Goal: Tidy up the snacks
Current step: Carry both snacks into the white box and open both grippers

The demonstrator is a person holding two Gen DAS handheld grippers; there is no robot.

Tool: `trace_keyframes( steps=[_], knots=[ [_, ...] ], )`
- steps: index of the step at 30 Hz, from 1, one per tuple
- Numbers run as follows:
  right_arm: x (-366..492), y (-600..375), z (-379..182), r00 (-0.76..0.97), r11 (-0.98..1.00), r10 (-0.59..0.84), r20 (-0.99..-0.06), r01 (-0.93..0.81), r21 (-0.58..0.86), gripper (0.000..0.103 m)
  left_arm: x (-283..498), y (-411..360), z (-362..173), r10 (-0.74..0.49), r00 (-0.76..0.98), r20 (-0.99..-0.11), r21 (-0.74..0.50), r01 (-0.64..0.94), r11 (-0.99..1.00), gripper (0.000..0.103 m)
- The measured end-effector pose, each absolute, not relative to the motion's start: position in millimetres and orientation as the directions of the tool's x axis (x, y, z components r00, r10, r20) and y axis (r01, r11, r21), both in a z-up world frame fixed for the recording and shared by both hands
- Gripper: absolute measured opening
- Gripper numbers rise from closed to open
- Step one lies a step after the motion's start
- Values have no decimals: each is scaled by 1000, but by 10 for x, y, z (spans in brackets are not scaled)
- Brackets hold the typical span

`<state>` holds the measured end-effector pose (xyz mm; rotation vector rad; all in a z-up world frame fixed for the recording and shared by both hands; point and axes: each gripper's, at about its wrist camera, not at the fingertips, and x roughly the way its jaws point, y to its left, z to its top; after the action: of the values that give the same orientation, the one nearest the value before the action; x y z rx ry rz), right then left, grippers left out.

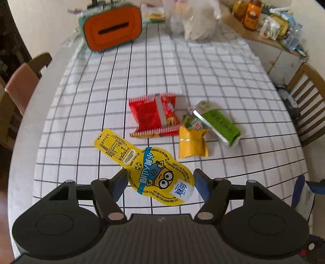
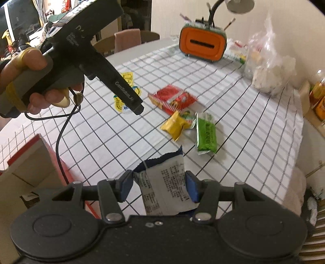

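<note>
My left gripper [image 1: 160,182] is shut across a yellow cartoon pouch [image 1: 158,172], which hangs above the checked tablecloth [image 1: 101,91]. In the right wrist view a hand carries that gripper [image 2: 138,107] over the cloth, the pouch [image 2: 127,81] partly hidden behind it. My right gripper [image 2: 159,186] is shut on a blue packet [image 2: 164,182] whose grey printed back faces the camera. On the cloth lie a red packet [image 1: 154,115], a small yellow packet [image 1: 192,144] and a green packet [image 1: 219,123], close together beyond both grippers.
An orange tissue box [image 2: 203,44] and a clear plastic bag [image 2: 268,67] stand at the table's far end. An open red cardboard box [image 2: 30,162] sits at the near left. Chairs [image 1: 308,97] flank the table; bottles [image 1: 249,14] crowd a side shelf.
</note>
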<state>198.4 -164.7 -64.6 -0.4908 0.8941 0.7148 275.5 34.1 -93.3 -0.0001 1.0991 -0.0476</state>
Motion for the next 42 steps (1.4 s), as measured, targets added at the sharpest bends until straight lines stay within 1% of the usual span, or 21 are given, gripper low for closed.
trace_keyframes(
  steps=[4,10,16,21,27,31,39,42],
  knots=[
    [1869,-1682,-404,469,676,364,-805,-728,-119,54,2599,283,-644,-33,503,-863,-9,49,999,70],
    [1637,-1709,-133,481,661,385,-788,-739,-127,54,2272,164,-284,-22,543,-839,37,98,995,70],
    [1318,-1743,8,468,632,397,-790,-763,-135,54,1882,56,-104,-36,558,-829,61,155,986,70],
    [1081,-1768,30,449,619,398,-800,-775,-127,54,1600,-19,-57,-50,543,-838,66,191,979,70],
    [847,-1830,-11,409,624,404,-818,-777,-81,54,1289,-107,-102,-67,514,-855,61,228,972,70],
    [740,-1889,-99,364,639,411,-836,-769,-21,54,1109,-155,-198,-74,486,-871,62,257,964,70],
    [561,-1888,-482,254,658,415,-873,-747,95,54,771,-267,-591,-81,402,-912,56,319,946,70],
    [494,-1848,-649,230,663,396,-889,-741,103,54,664,-320,-757,-69,375,-924,68,339,938,70]
  ],
)
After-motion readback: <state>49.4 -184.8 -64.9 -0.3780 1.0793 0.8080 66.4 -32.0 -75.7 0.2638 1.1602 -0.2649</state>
